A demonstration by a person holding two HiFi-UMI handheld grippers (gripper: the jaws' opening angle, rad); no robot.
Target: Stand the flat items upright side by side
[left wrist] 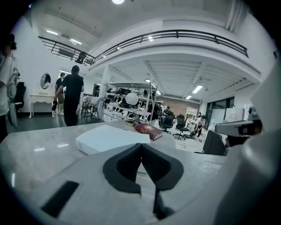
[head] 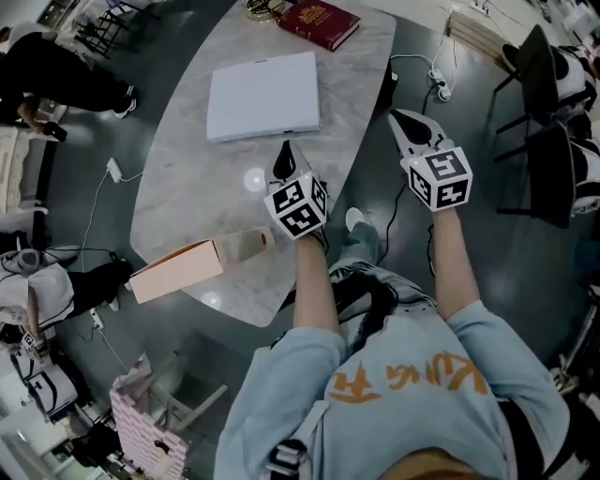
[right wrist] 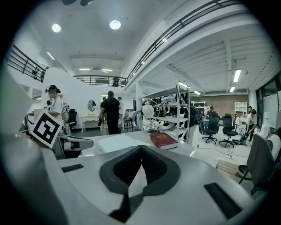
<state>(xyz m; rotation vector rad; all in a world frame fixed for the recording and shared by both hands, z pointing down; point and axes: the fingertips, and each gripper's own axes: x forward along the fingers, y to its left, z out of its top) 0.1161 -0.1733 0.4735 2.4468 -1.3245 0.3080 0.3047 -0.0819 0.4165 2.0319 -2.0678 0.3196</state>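
Ahead at 12 o'clock lies the white box: spread the closed, empty left gripper and right gripper before pinching its edges.

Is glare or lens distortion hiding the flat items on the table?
Head view: two bright reflections on the grey marble table, none on the flat white box or the dark red hardcover book. Left and right gripper views: fisheye bending, black corners; both items visible beyond the closed jaws.
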